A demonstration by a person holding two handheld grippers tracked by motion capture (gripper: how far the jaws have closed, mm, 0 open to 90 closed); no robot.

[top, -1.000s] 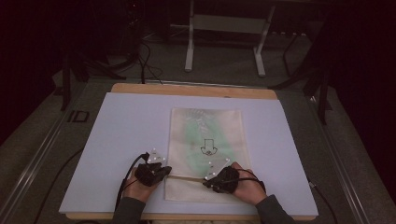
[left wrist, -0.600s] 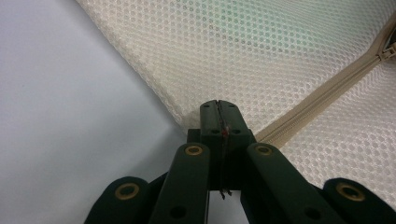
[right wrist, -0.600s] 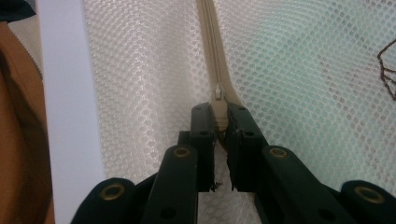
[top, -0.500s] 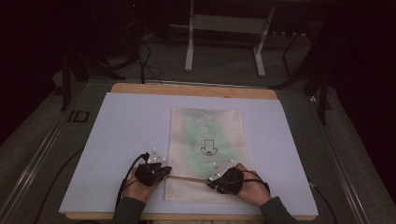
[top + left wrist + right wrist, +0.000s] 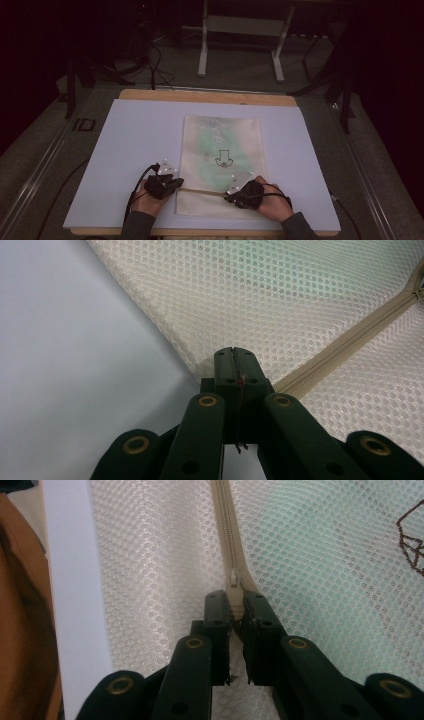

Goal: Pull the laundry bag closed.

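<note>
Here, a white mat (image 5: 125,150) covers the wooden table (image 5: 205,96).

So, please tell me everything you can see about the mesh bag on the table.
The mesh bag is cream honeycomb netting, flat on the white table, with something pale green inside and a dark printed mark. A beige zipper crosses its near end. The left gripper is shut on its corner, the right gripper on the zipper pull.

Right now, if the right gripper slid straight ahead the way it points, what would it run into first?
The right gripper is shut on the zip pull of the mesh bag. Straight ahead lies the zip itself, so it would probably just run along it over the bag.
</note>
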